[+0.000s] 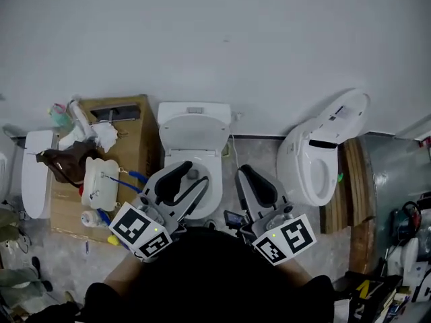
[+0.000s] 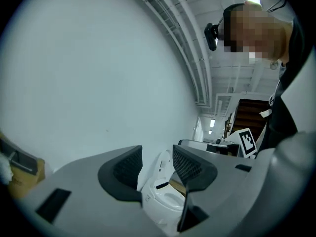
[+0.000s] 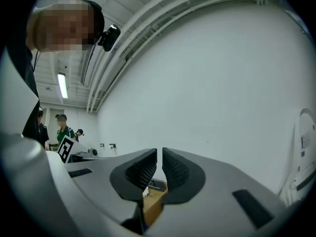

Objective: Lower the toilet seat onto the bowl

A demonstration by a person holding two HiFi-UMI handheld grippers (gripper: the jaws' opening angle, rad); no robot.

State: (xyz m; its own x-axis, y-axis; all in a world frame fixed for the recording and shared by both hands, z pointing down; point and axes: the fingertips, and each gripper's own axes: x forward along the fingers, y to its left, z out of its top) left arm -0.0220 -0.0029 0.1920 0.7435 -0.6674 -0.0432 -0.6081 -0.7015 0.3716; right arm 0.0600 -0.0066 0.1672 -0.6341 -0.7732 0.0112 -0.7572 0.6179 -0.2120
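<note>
The white toilet (image 1: 194,134) stands against the back wall in the head view. Its seat (image 1: 193,130) appears raised, leaning toward the tank, and the bowl (image 1: 213,180) below it is open. My left gripper (image 1: 185,182) hovers over the front of the bowl with its jaws open and nothing between them. The left gripper view has those jaws (image 2: 157,164) wide apart, looking toward another toilet (image 2: 160,196). My right gripper (image 1: 246,175) hangs just right of the bowl, shut and empty. In the right gripper view its pads (image 3: 159,166) nearly meet.
A cardboard box (image 1: 135,143) with bottles, a brown bag (image 1: 66,163) and a white jug (image 1: 101,182) stands left of the toilet. A second white toilet (image 1: 316,157) with its lid up leans at the right beside wooden boards (image 1: 355,180). A white lid (image 1: 36,173) lies far left.
</note>
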